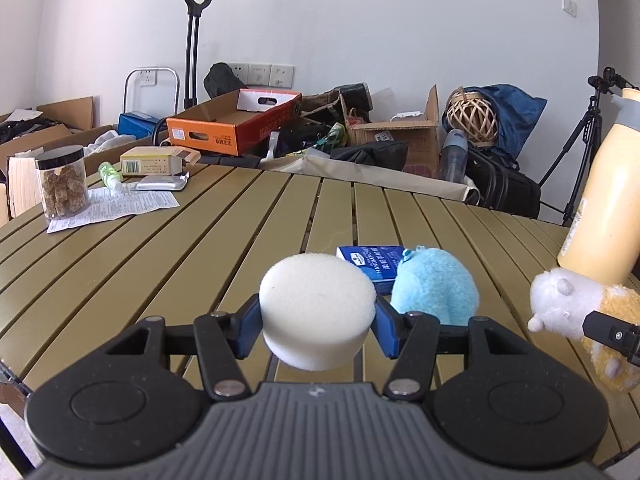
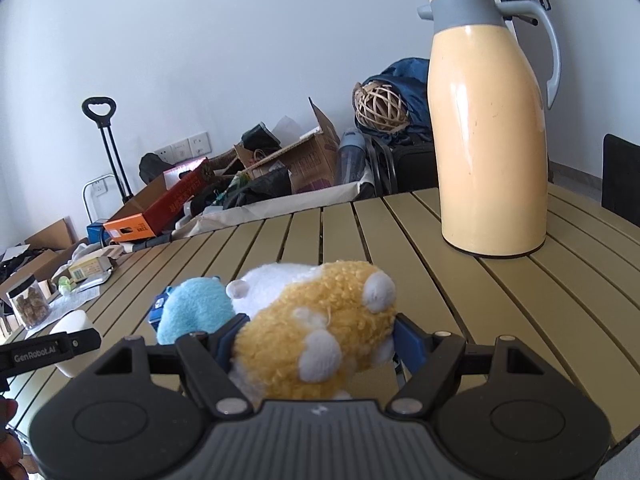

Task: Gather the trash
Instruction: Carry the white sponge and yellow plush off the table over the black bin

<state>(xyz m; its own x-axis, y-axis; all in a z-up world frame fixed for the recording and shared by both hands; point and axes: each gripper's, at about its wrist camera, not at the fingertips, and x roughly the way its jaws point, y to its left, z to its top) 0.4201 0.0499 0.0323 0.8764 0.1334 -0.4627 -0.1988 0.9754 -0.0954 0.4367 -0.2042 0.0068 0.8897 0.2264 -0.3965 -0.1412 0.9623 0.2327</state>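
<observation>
My left gripper [image 1: 316,326] is shut on a round white sponge [image 1: 316,308], held just above the slatted table [image 1: 160,264]. In the right wrist view the same sponge [image 2: 74,330] shows at the far left beside the left gripper's finger [image 2: 48,350]. My right gripper [image 2: 316,338] is shut on a yellow-and-white plush hamster [image 2: 316,320], lifted off the table. That hamster [image 1: 568,304] also appears at the right edge of the left wrist view. A light blue plush toy [image 1: 434,288] lies on the table beside a blue tissue pack [image 1: 370,262].
A tall cream thermos jug [image 2: 490,140] stands on the table at the right. At the far left sit a jar of brown snacks [image 1: 62,188], a printed leaflet [image 1: 116,206], a foil pack [image 1: 160,184], a small green bottle [image 1: 110,174] and a yellow carton [image 1: 156,160]. Boxes and bags crowd the floor behind.
</observation>
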